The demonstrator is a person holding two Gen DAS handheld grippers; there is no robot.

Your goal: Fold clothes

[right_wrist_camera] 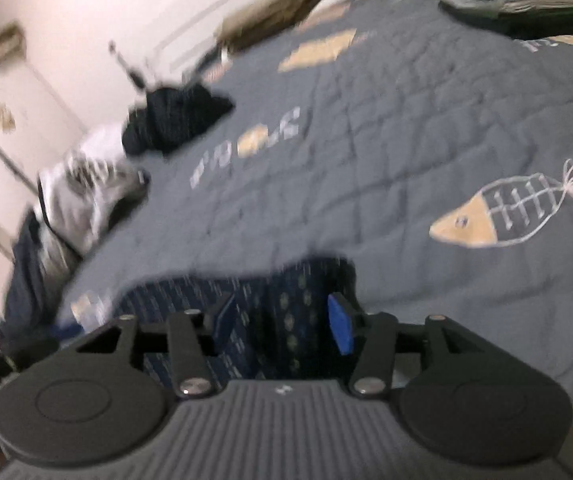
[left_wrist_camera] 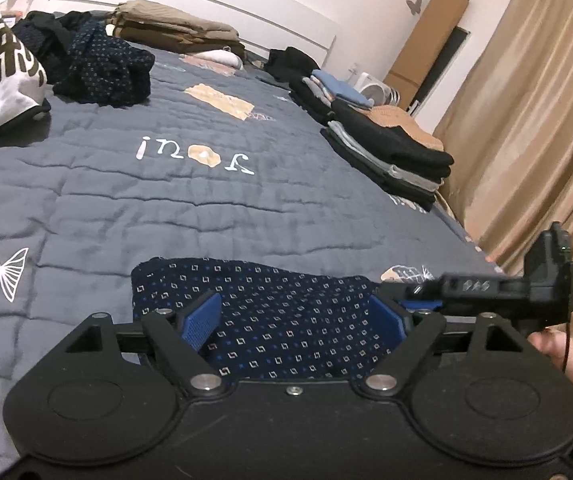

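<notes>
A navy garment with small square dots (left_wrist_camera: 278, 312) lies on the grey quilted bedspread (left_wrist_camera: 166, 200) at the near edge. My left gripper (left_wrist_camera: 298, 316) is open, its blue pads spread wide over the garment. My right gripper shows at the right of the left wrist view (left_wrist_camera: 486, 292), just beyond the garment's right end. In the blurred right wrist view the right gripper (right_wrist_camera: 282, 320) is open, its pads either side of the same garment (right_wrist_camera: 270, 304). Whether either gripper touches the cloth I cannot tell.
Stacks of folded clothes (left_wrist_camera: 390, 152) line the bed's right edge by tan curtains (left_wrist_camera: 534, 120). An unfolded navy dotted heap (left_wrist_camera: 102, 68) and a white printed garment (left_wrist_camera: 2, 76) lie far left. Folded tan items (left_wrist_camera: 174, 28) sit by the headboard.
</notes>
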